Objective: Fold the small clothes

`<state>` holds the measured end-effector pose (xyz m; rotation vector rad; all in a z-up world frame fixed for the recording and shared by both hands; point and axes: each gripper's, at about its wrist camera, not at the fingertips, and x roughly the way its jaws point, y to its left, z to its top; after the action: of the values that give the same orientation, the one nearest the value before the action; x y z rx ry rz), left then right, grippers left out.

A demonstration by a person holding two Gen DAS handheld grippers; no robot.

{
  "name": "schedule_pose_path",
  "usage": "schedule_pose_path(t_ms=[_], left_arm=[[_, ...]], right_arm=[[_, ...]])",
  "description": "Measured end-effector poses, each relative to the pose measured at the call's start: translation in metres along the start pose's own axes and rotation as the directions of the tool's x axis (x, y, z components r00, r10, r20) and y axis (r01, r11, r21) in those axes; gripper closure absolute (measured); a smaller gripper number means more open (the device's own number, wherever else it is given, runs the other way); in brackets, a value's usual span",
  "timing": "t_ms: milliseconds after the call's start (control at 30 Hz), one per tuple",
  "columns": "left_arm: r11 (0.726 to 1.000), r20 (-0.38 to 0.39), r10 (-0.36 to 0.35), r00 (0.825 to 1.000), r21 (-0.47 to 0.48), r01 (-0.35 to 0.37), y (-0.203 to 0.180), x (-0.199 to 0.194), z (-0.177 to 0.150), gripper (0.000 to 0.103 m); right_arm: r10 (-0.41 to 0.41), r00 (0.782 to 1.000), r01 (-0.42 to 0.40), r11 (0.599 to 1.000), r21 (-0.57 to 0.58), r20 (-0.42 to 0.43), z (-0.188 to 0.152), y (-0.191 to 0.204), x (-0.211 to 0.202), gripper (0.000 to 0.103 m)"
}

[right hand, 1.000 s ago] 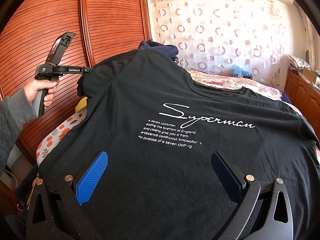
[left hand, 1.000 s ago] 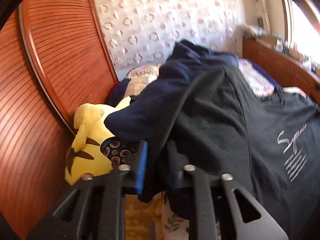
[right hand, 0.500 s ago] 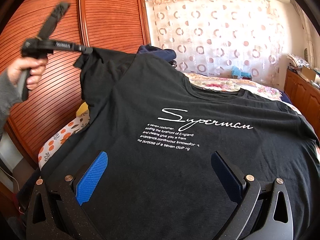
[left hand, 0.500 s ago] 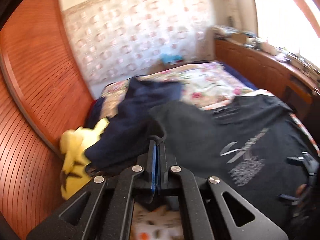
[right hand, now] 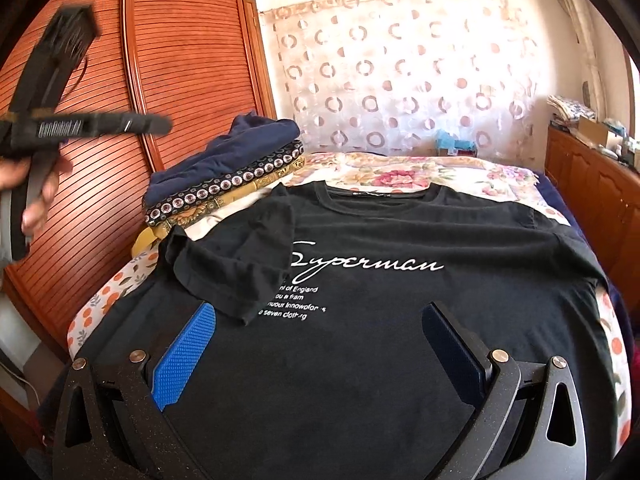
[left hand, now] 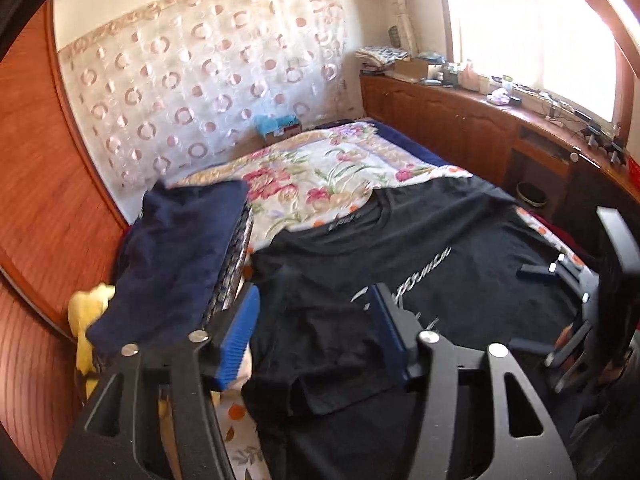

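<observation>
A black T-shirt (right hand: 400,320) with white "Superman" script lies flat on the bed, chest up. Its left sleeve (right hand: 240,272) is folded inward over the start of the lettering; the left wrist view shows this sleeve (left hand: 320,352) lying loose below the fingers. My left gripper (left hand: 316,320) hangs above it with its jaws opening and nothing between them. From the right wrist view the left gripper (right hand: 152,124) is a blur in a hand at the upper left. My right gripper (right hand: 320,344) hovers wide open over the shirt's lower half, holding nothing.
A stack of folded clothes (right hand: 224,160), navy on top, sits at the shirt's left shoulder beside a yellow plush toy (left hand: 86,320). A slatted wooden wardrobe (right hand: 180,60) runs along the left. The floral bedspread (left hand: 328,172) lies beyond the collar, and wooden cabinets (left hand: 460,120) line the window side.
The left gripper carried the sleeve up and over, then let it go; the sleeve now lies folded on the chest. Its jaws went from shut to open. The right gripper barely shifted.
</observation>
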<state>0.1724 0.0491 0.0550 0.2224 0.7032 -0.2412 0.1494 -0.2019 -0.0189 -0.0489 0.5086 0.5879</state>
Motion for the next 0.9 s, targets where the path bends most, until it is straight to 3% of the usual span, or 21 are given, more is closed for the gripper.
schedule_pose_path(t_ms=[267,367,533,633,733,800,833,867,900], left_arm=[[0.987,-0.052,-0.003,0.999,-0.161,-0.006,0.039,0.027,-0.075,0.04],[0.982,-0.067,-0.021,0.998,-0.188,0.008,0.039,0.038,-0.095,0.045],[0.978,-0.061,-0.052,0.997,-0.205,0.039,0.031,0.05,-0.107,0.056],[0.971,-0.046,-0.076,0.996,-0.228,0.064,0.026,0.058,-0.109,0.057],[0.971,-0.043,-0.047,0.998,-0.238,0.036,0.026,0.066,-0.106,0.057],[0.967,-0.033,-0.029,0.999,-0.253,0.02,0.028,0.072,-0.103,0.057],[0.965,-0.029,-0.03,0.999,-0.261,0.022,0.03,0.073,-0.102,0.057],[0.963,-0.024,-0.028,0.999,-0.268,0.02,0.031,0.075,-0.101,0.063],[0.962,-0.019,-0.024,1.0,-0.272,0.018,0.031,0.076,-0.1,0.088]], right_arm=[[0.06,0.995,-0.064,0.997,-0.049,-0.075,0.016,0.004,0.029,0.004],[0.095,0.988,-0.102,0.993,-0.053,-0.126,0.027,0.002,0.049,0.007],[0.148,0.959,-0.163,0.986,-0.044,-0.242,0.03,0.009,0.089,0.036],[0.148,0.942,-0.174,0.983,-0.06,-0.301,0.027,0.015,0.106,0.042],[0.15,0.931,-0.183,0.981,-0.07,-0.334,0.026,0.018,0.119,0.049],[0.134,0.934,-0.173,0.981,-0.09,-0.332,0.026,0.021,0.122,0.051],[0.128,0.934,-0.17,0.981,-0.098,-0.333,0.028,0.025,0.123,0.059],[0.126,0.934,-0.169,0.98,-0.102,-0.335,0.029,0.028,0.126,0.063],[0.124,0.934,-0.169,0.98,-0.108,-0.336,0.029,0.029,0.128,0.075]])
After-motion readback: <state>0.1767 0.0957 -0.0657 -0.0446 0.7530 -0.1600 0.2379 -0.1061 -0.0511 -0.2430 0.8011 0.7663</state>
